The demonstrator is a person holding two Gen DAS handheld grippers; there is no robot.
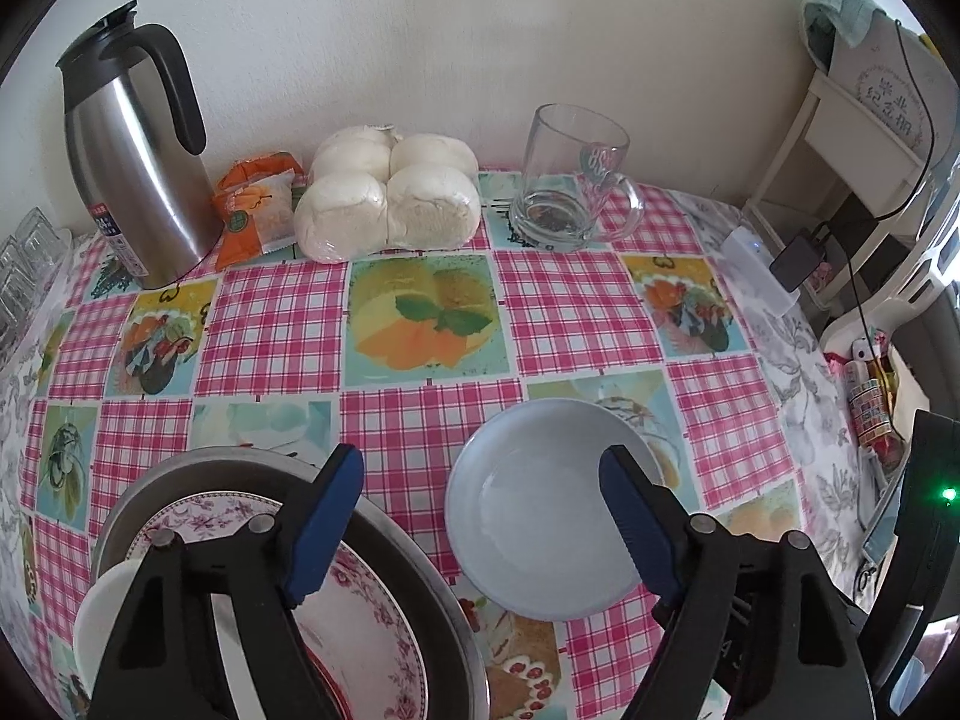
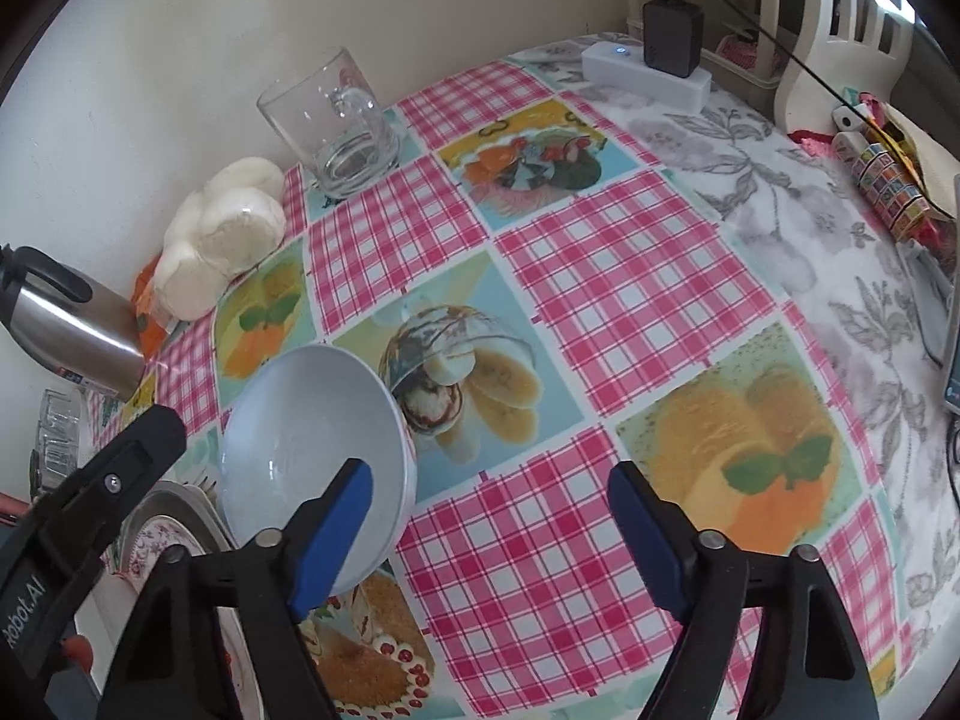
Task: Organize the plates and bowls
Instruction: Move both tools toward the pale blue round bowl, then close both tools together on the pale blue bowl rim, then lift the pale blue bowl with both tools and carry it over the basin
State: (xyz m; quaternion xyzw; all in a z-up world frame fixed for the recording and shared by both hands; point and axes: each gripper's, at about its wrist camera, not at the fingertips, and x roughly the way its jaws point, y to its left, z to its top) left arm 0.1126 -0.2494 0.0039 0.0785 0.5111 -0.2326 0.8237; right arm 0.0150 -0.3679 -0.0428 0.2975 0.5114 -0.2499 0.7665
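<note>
A pale blue bowl (image 1: pixel 549 510) stands on the checked tablecloth, between the fingers of my open left gripper (image 1: pixel 483 522), whose right pad is over its rim. It also shows in the right wrist view (image 2: pixel 312 450), at the left. A steel basin (image 1: pixel 420 606) at the lower left holds a floral plate (image 1: pixel 366 600) and a white dish (image 1: pixel 102 606). My right gripper (image 2: pixel 489 531) is open and empty above bare tablecloth, right of the bowl. The left gripper's black body (image 2: pixel 90 498) shows at the left edge.
A steel thermos jug (image 1: pixel 138 162), an orange snack packet (image 1: pixel 258 210), wrapped white buns (image 1: pixel 390 198) and a glass mug (image 1: pixel 570 180) line the wall. A white power strip with charger (image 2: pixel 654 60) and a white rack (image 1: pixel 852 138) stand at the right. Glassware (image 1: pixel 24 270) sits at the far left.
</note>
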